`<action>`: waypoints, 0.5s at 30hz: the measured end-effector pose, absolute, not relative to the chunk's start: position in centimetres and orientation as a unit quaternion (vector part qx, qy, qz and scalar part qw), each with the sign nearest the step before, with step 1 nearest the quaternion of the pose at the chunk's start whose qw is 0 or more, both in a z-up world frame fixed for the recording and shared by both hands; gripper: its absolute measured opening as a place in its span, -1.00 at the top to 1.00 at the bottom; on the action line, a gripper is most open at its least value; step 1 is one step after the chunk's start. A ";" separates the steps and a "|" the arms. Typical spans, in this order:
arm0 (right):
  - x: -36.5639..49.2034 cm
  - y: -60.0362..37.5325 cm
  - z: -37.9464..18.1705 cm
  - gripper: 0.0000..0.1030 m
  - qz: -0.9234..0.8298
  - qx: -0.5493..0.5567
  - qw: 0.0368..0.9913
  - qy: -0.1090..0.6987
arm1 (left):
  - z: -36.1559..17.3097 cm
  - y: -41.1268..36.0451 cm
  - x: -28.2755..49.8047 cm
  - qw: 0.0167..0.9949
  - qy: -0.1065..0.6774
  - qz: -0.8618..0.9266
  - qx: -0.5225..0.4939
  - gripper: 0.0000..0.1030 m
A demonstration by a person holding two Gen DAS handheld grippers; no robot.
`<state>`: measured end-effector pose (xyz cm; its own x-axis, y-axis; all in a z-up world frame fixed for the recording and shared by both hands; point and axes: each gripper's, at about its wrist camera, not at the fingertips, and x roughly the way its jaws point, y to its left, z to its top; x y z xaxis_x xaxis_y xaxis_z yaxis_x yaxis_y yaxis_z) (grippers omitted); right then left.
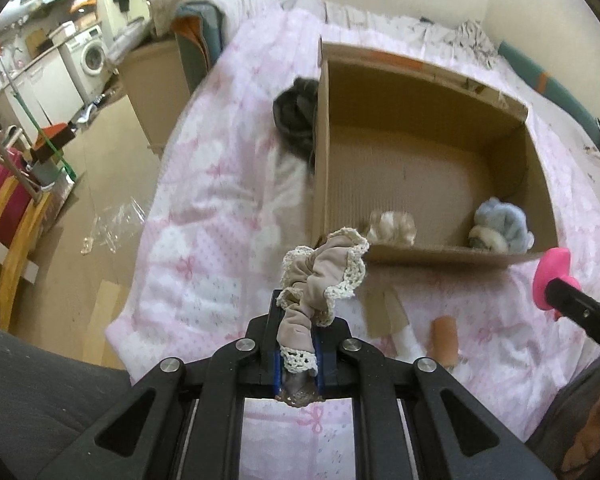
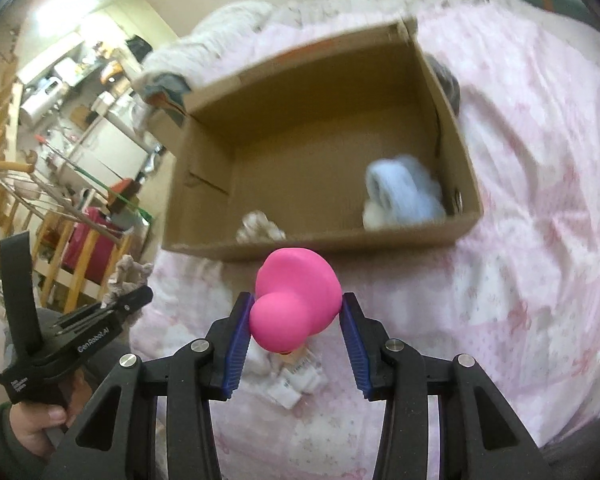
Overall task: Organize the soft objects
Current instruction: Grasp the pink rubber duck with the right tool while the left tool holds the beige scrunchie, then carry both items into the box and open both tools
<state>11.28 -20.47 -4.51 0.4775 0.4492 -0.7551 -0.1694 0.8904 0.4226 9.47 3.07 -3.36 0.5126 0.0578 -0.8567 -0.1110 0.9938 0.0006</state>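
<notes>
Left wrist view, left hand-held gripper (image 1: 296,344) clamped on beige lace-edged fabric scrunchie (image 1: 324,276), right hand-held gripper (image 2: 296,324) holding pink rubber duck (image 2: 296,304), open brown cardboard box (image 1: 320,168) on pink quilted bed (image 1: 204,200).

Beige lace-trimmed scrunchie (image 1: 324,276), pink rubber toy (image 2: 296,304), brown cardboard box (image 1: 380,152), pink bow-patterned quilt (image 1: 212,208).

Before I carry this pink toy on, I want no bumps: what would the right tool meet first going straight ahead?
Probably the near wall of the cardboard box, just beyond the pink toy in the right tool; depth is unclear.
</notes>
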 end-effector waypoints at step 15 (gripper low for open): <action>17.1 -22.3 -1.7 0.14 0.169 0.152 0.878 0.422 | 0.6 0.0 16.0 0.907 0.421 0.016 0.022 0.80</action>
